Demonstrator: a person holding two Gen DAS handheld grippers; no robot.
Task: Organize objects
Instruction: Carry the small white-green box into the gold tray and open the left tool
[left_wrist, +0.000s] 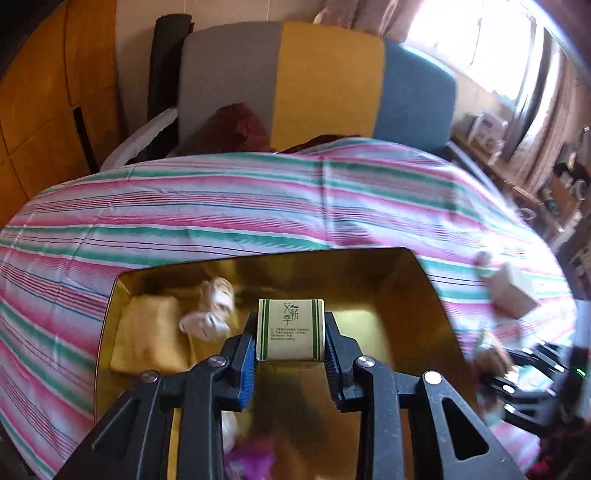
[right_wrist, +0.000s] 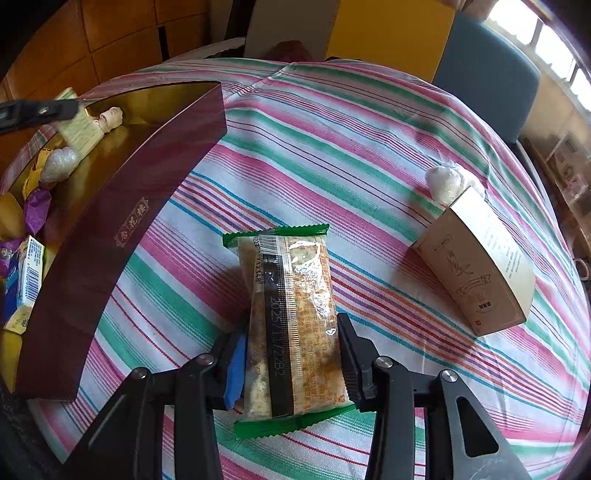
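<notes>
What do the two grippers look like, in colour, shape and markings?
Both are alike. The left gripper and the right gripper have black plastic linkage arms with cut-out slots and round silver pivot bolts. The inner fingers carry ribbed pads, one blue, the other dark. No cables, markings or sleeves show.

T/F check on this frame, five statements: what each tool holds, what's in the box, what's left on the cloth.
1. The left tool grips a small green-striped box. True.
2. That box hangs over the gold-lined gift box. True.
3. The right tool is empty. False: it grips a green-edged snack packet.
4. The gift box is empty. False: a yellow packet and wrapped sweets lie inside.
5. A kraft carton lies on the striped cloth. True.
</notes>
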